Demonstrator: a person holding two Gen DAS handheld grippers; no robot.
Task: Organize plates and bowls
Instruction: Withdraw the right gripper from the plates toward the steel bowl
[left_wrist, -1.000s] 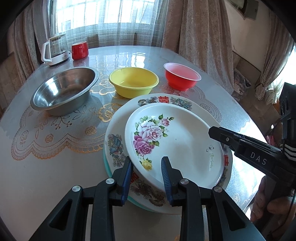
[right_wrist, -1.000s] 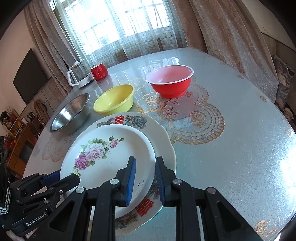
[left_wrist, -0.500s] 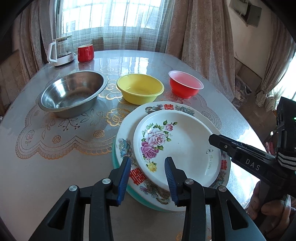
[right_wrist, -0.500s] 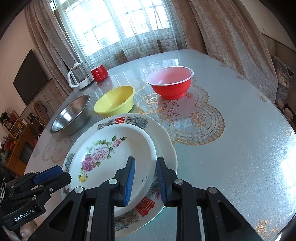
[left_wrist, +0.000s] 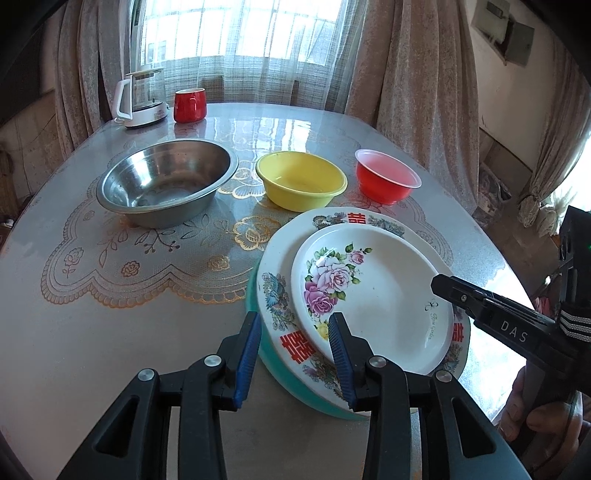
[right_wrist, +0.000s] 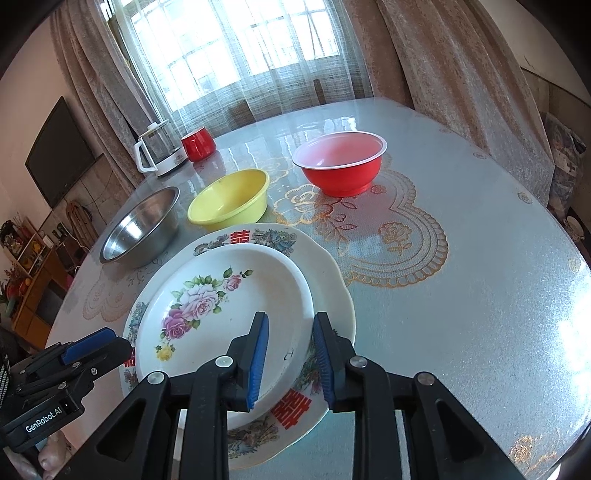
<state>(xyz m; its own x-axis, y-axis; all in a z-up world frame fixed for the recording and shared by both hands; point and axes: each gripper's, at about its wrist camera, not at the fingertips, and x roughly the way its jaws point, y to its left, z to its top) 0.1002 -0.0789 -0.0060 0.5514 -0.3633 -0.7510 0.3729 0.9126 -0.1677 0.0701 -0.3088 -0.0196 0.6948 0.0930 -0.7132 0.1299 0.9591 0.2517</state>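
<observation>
3 plates sit stacked near my edge of the table (left_wrist: 110, 332): a rose-patterned plate (left_wrist: 373, 295) on top, a larger plate with red double-happiness characters (left_wrist: 295, 339) under it, and a teal plate (left_wrist: 269, 365) at the bottom, only its rim showing. The rose plate lies off-centre on the larger plate.

My left gripper (left_wrist: 295, 350) is spread wide and holds nothing; its blue pads straddle the near-left rim of the stack, 1 pad over bare table and the other over the edge of the rose plate. I cannot tell whether either pad touches the stack. My right gripper (right_wrist: 290, 354) is also parted and empty, its fingers hovering over the near-right rim of the rose plate (right_wrist: 236, 306), with the double-happiness plate (right_wrist: 332, 280) showing between and beside them.

Beyond the plates, 3 bowls stand in a row, each apart from its neighbour: a stainless steel bowl (left_wrist: 166, 181) on the left, a yellow bowl (left_wrist: 301, 181) in the middle just beside the stack's far rim, and a red bowl (left_wrist: 388, 181) on the right. At the far edge, a glass kettle (left_wrist: 142, 98) and a red mug (left_wrist: 189, 105) stand side by side near the curtained window.
</observation>
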